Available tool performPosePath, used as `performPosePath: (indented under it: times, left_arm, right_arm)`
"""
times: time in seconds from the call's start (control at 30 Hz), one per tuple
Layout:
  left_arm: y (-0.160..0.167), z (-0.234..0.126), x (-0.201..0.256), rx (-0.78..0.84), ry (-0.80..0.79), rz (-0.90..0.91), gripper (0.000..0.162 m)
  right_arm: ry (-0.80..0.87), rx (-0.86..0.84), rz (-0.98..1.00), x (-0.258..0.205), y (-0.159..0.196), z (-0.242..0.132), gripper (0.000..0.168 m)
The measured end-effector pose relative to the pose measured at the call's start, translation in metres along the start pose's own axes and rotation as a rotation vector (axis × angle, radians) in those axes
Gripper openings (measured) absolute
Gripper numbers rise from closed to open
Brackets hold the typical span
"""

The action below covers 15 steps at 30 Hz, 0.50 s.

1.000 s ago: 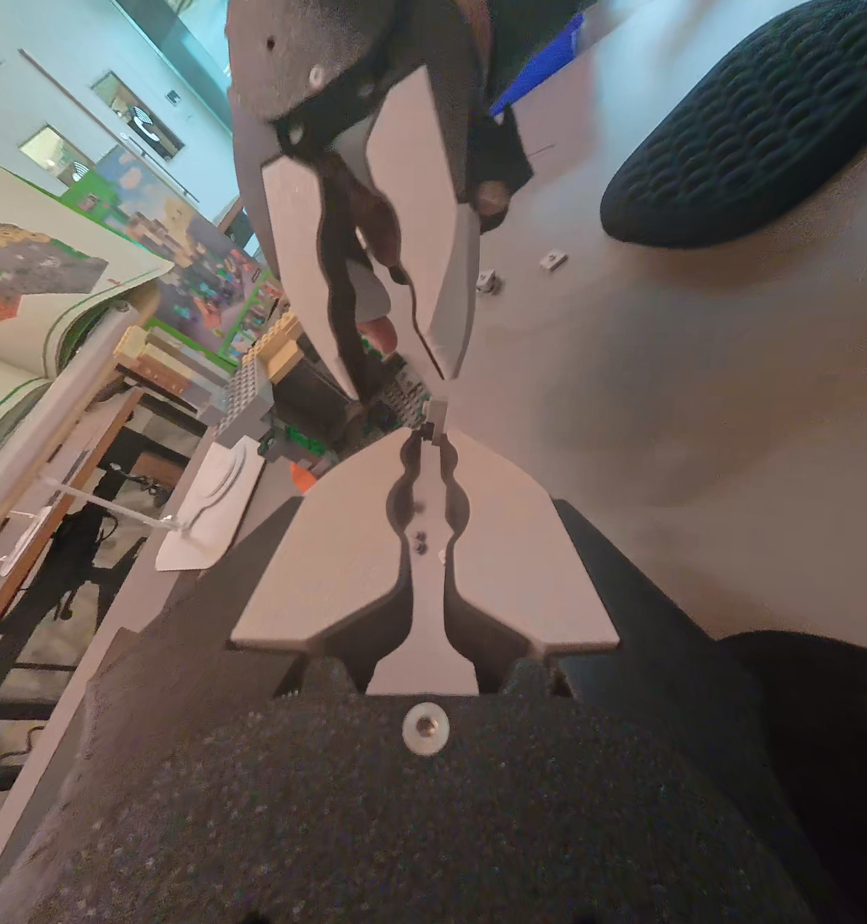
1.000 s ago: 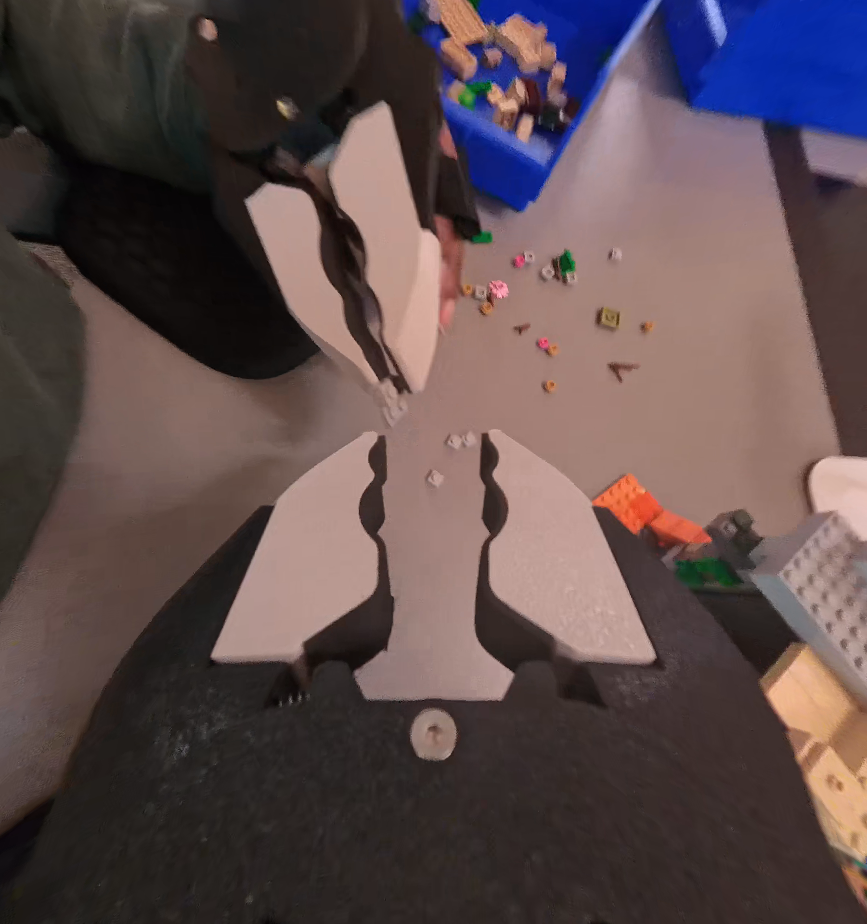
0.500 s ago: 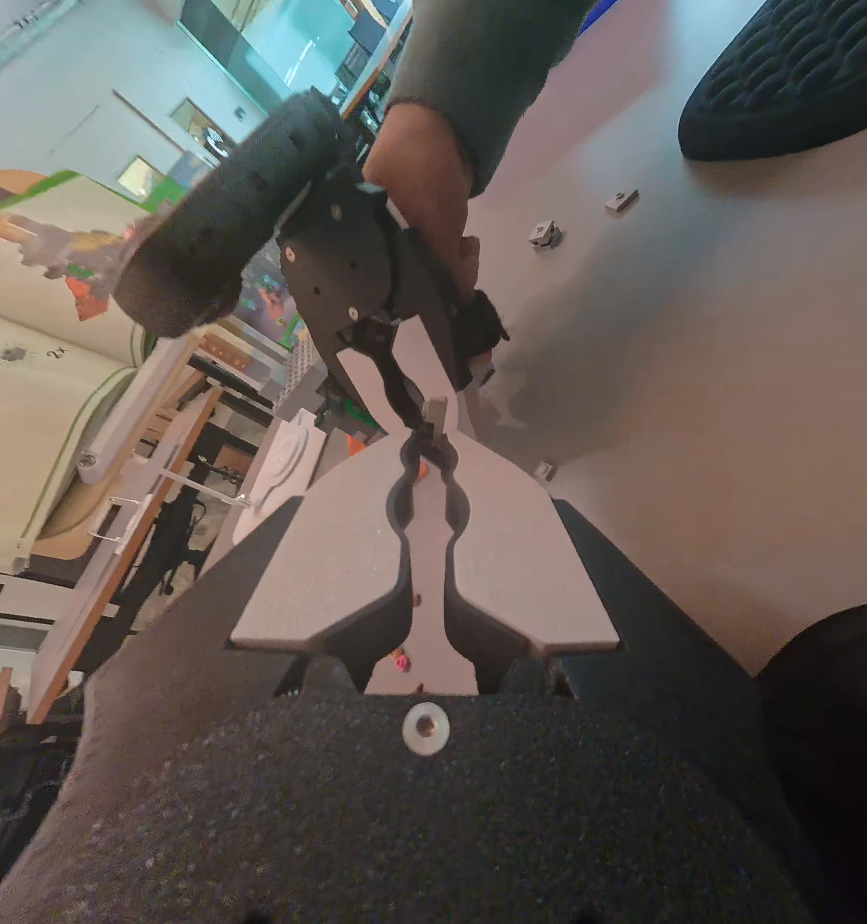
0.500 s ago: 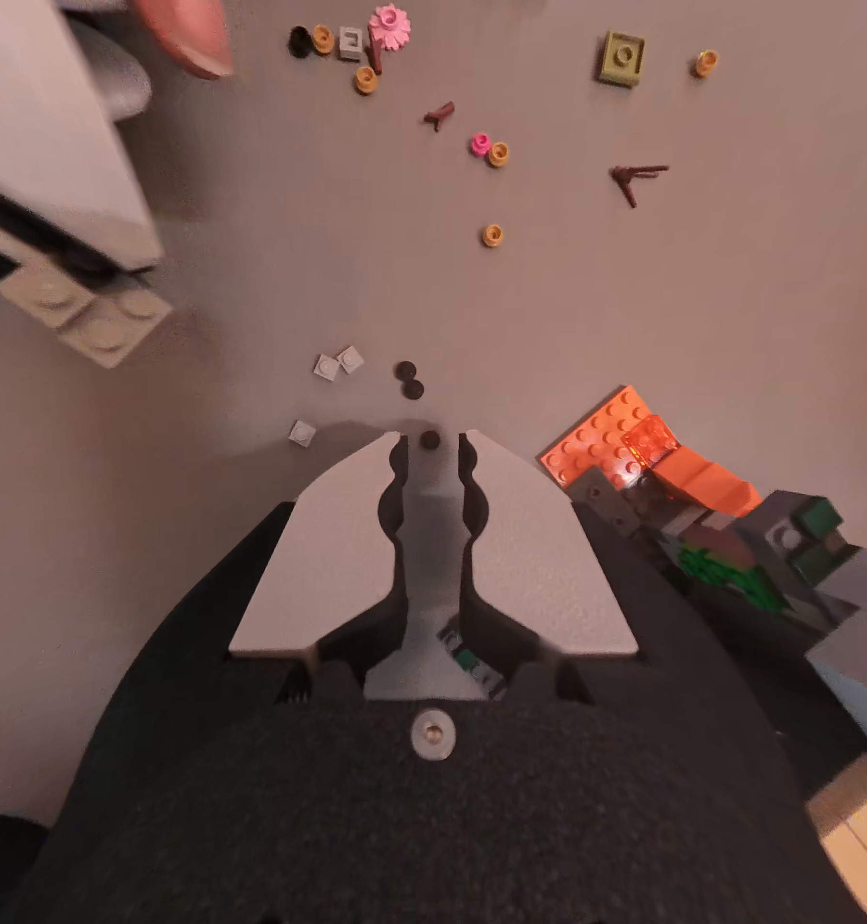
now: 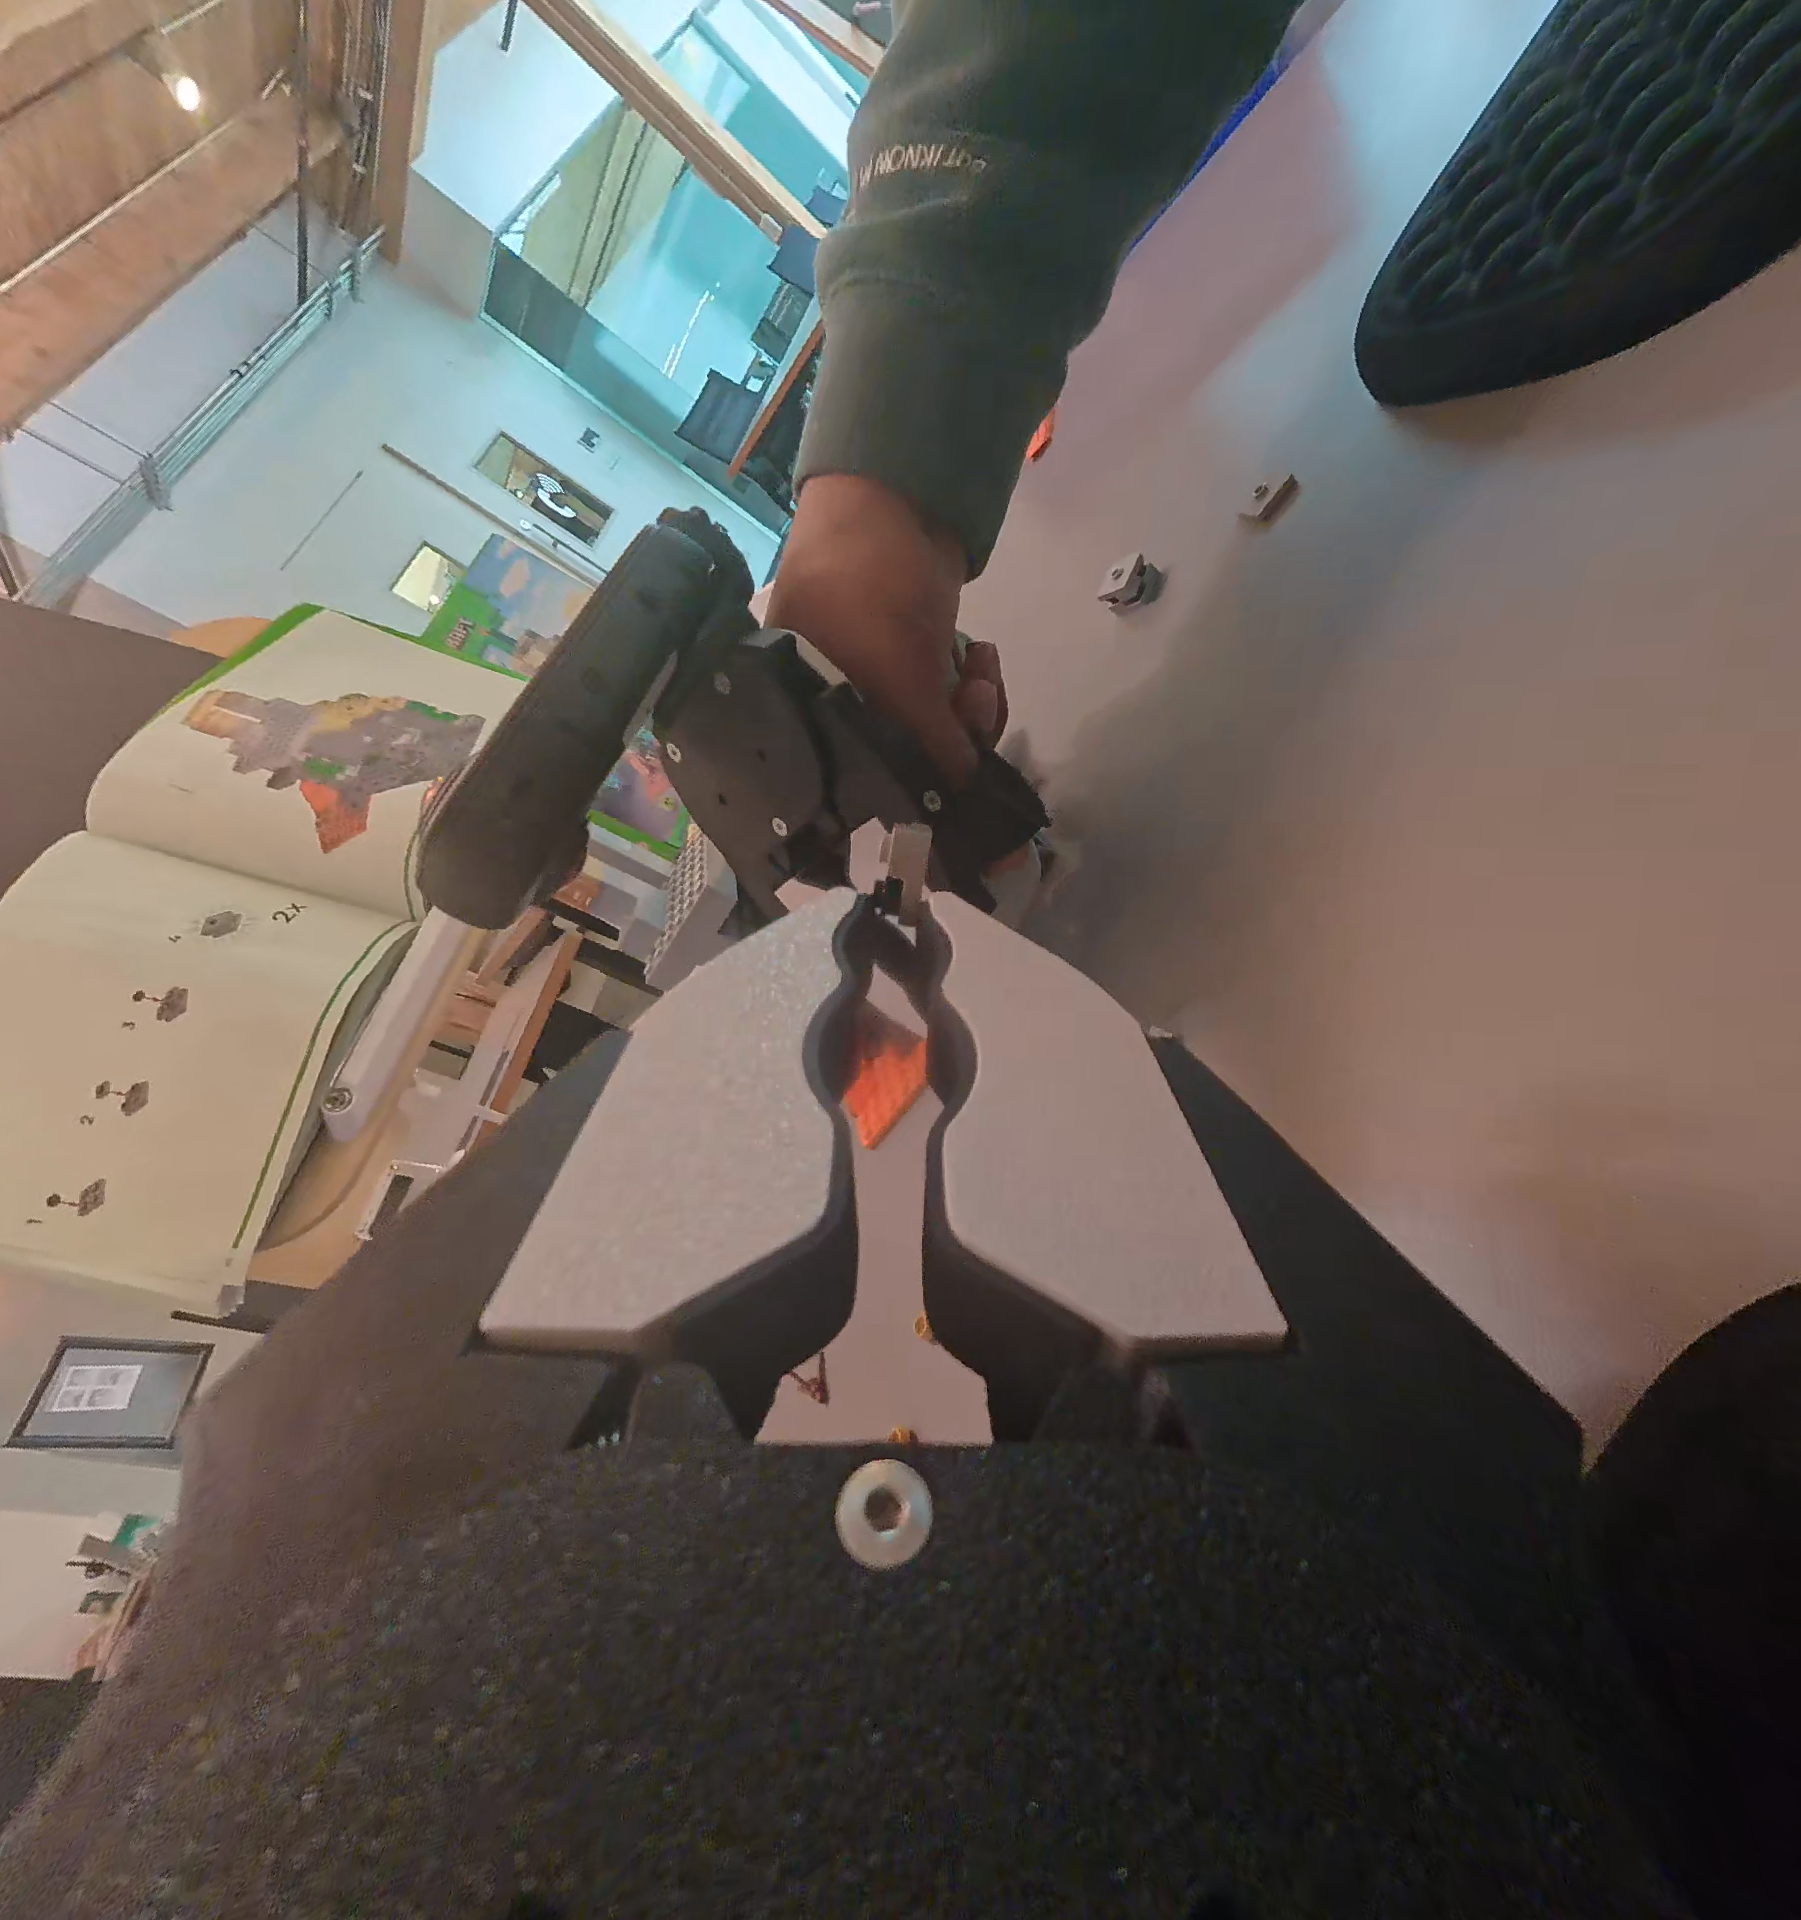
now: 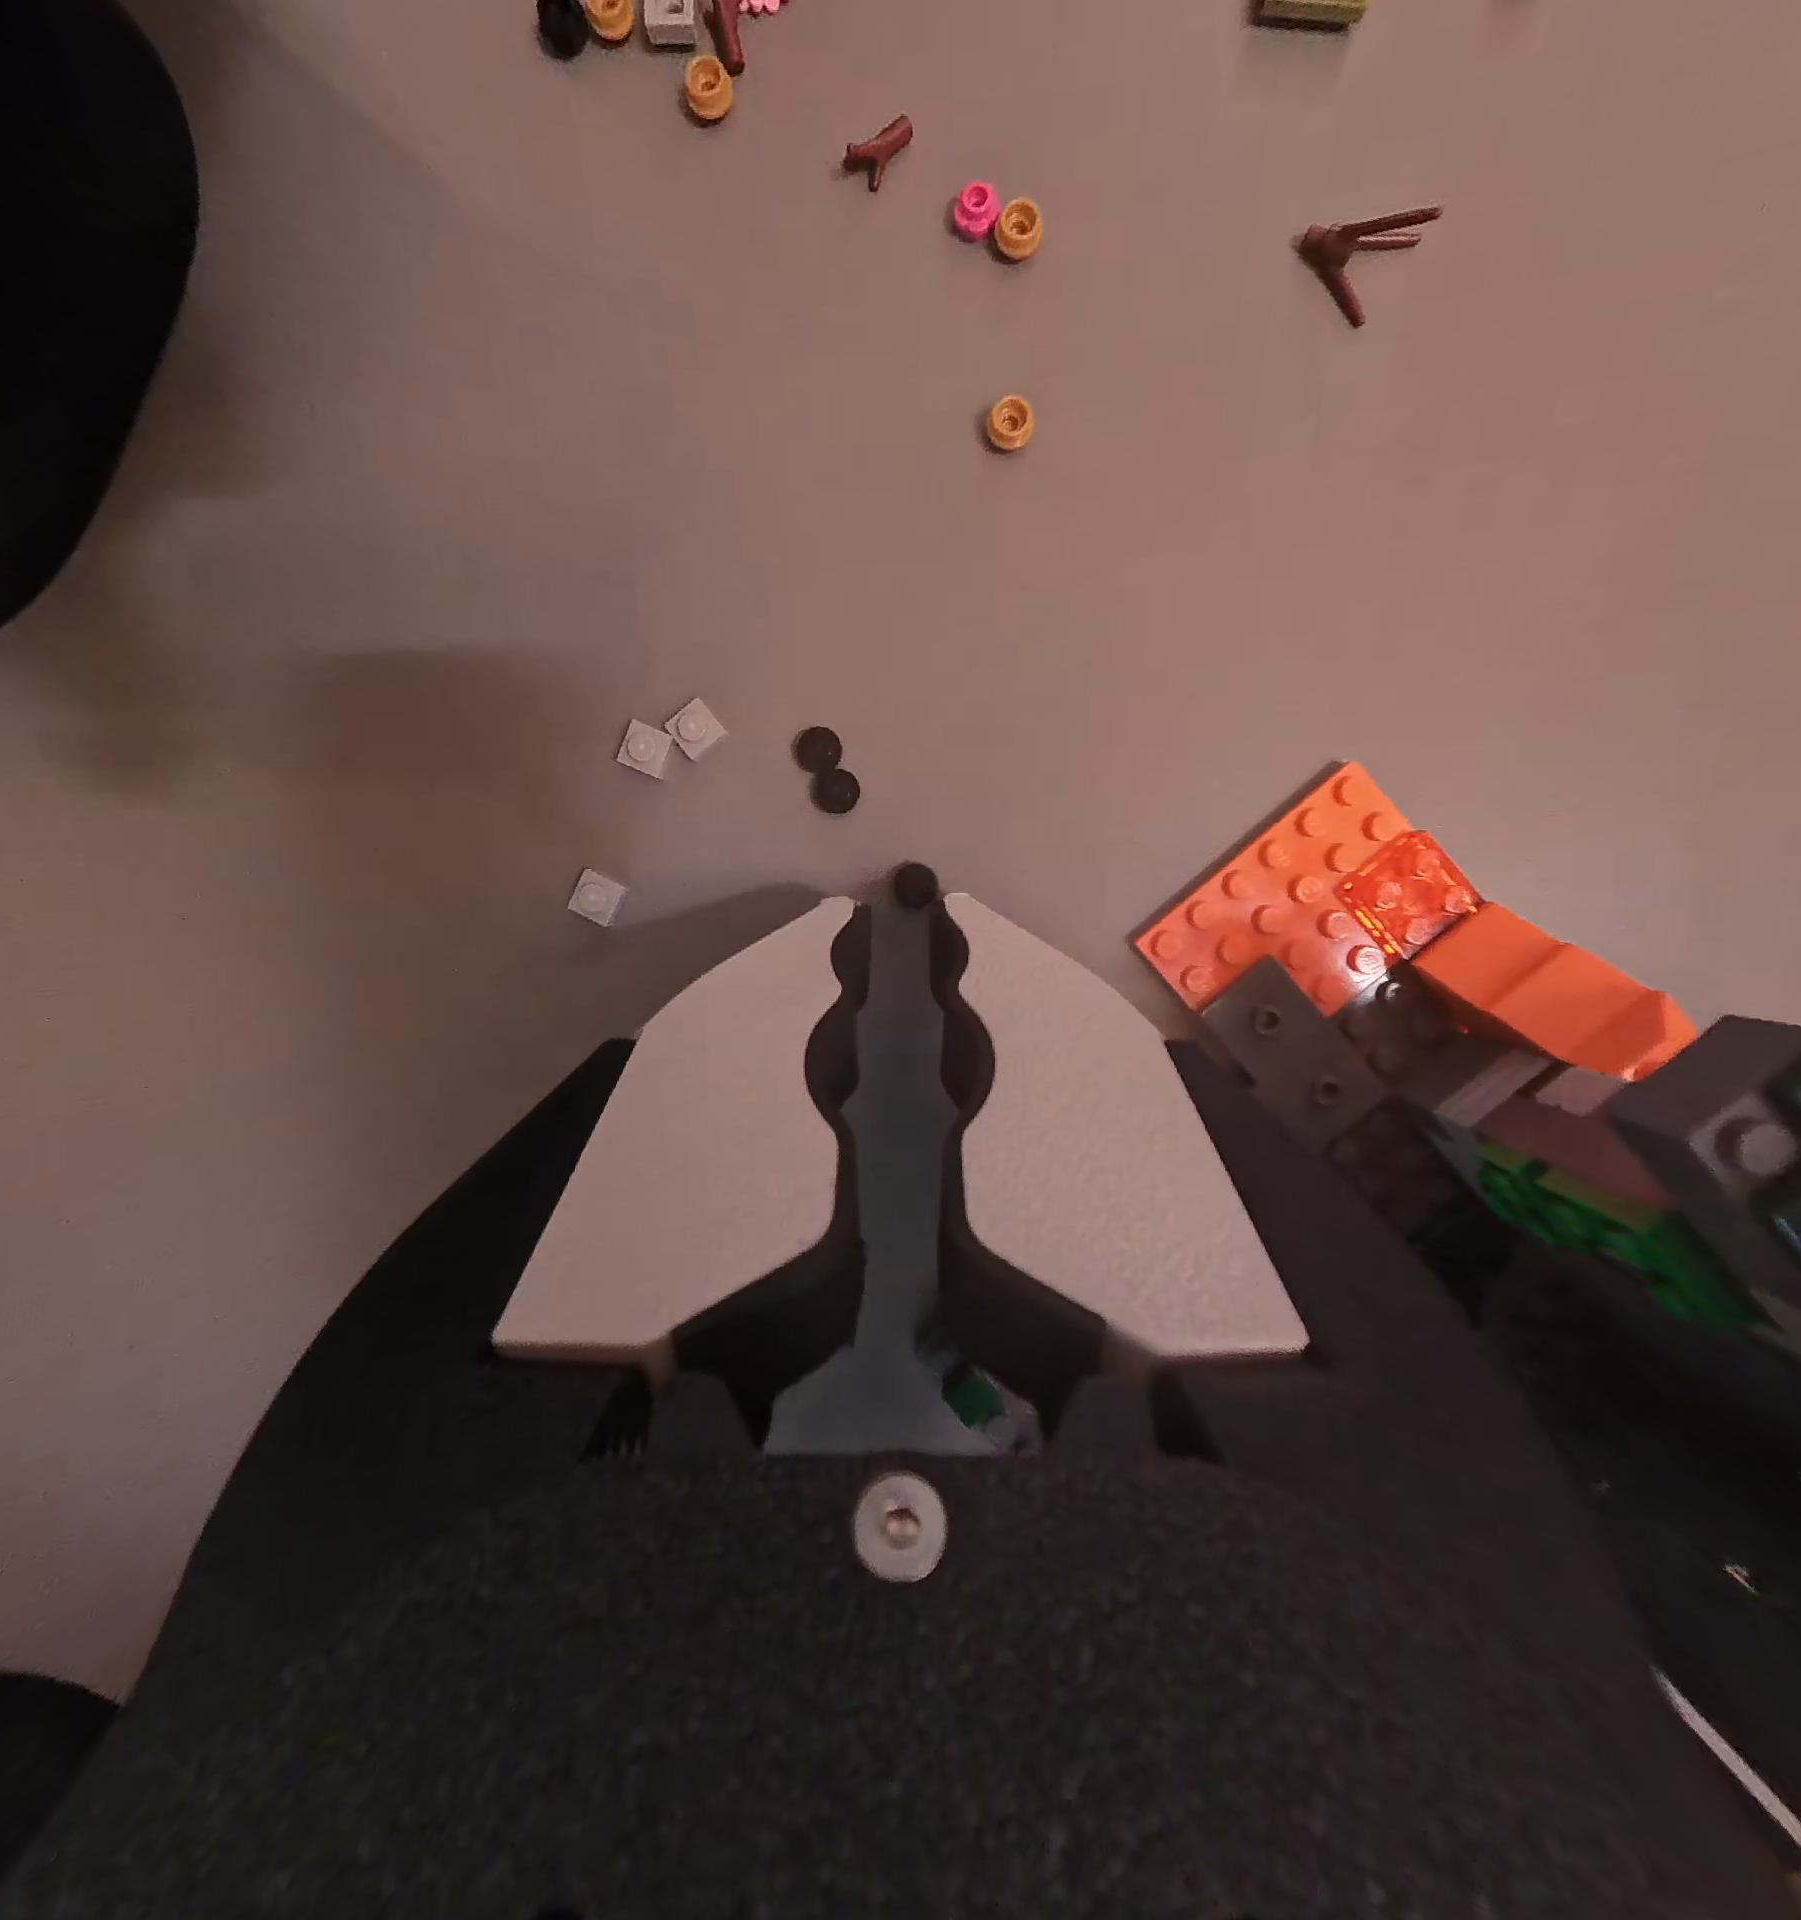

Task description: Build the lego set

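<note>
Lying loose: three grey plates (image 6: pixel 642 750), three black studs (image 6: pixel 818 746).

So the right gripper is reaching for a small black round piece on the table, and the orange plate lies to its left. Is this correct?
Not quite. In the right wrist view the orange plate lies to the right of the right gripper, not the left. The small black round piece sits at its fingertips.
</note>
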<state>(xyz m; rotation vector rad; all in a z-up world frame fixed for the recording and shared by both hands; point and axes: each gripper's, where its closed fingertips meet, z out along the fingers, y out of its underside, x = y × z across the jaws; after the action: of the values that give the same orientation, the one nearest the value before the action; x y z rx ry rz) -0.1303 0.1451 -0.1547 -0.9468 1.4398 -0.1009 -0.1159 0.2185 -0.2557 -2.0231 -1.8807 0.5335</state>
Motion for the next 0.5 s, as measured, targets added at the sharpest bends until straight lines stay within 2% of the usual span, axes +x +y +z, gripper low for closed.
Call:
performPosePath:
  times: [0.27, 0.43, 0.5]
  left_arm:
    - [-0.002, 0.001, 0.003, 0.008, 0.007, 0.012, 0.007]
    - [-0.004, 0.001, 0.002, 0.016, -0.007, 0.028, 0.007]
    - [-0.006, 0.0, 0.001, 0.022, -0.018, 0.043, 0.007]
  right_arm:
    - [0.005, -0.003, -0.015, 0.005, -0.004, 0.002, 0.015]
    - [-0.007, 0.004, -0.041, 0.003, -0.005, 0.001, 0.007]
    - [-0.047, 0.058, -0.078, -0.008, -0.012, -0.008, 0.006]
